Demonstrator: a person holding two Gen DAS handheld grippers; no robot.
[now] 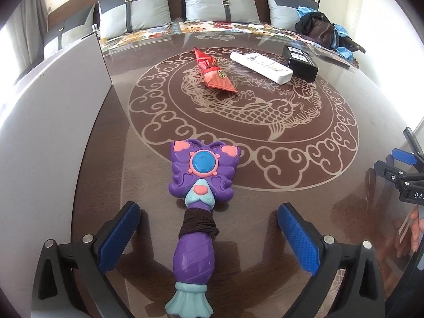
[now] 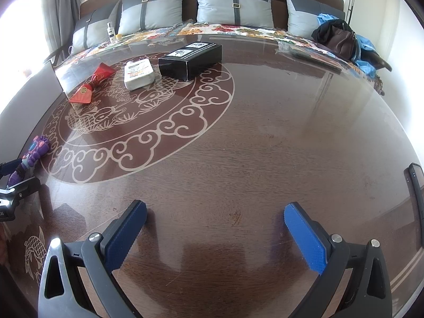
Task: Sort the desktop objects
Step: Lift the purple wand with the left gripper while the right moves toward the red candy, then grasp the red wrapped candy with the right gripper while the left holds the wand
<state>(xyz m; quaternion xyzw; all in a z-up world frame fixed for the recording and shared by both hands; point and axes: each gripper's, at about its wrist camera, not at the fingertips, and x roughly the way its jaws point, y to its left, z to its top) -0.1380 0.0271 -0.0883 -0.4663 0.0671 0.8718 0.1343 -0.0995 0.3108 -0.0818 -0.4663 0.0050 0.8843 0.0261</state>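
A purple butterfly toy wand [image 1: 197, 201] with a dark cord round its handle lies flat on the brown table [image 1: 265, 212], between the wide-apart blue pads of my left gripper [image 1: 209, 228], which is open and touches nothing. Farther back lie a red paper-wrapped packet [image 1: 213, 70], a white remote-shaped box [image 1: 261, 67] and a black box [image 1: 300, 59]. My right gripper [image 2: 216, 232] hangs open over bare table. From the right wrist view the wand [image 2: 33, 156] shows at the far left, with the red packet [image 2: 90, 86], white box [image 2: 139, 74] and black box [image 2: 190, 58] behind.
A grey panel [image 1: 53, 132] stands along the table's left side. A sofa with grey cushions [image 2: 233, 5], a floral cloth, a dark bag [image 2: 339, 39] and a small bottle [image 2: 110, 31] lie beyond the far edge. A dark phone-like slab [image 2: 417, 193] rests at the right.
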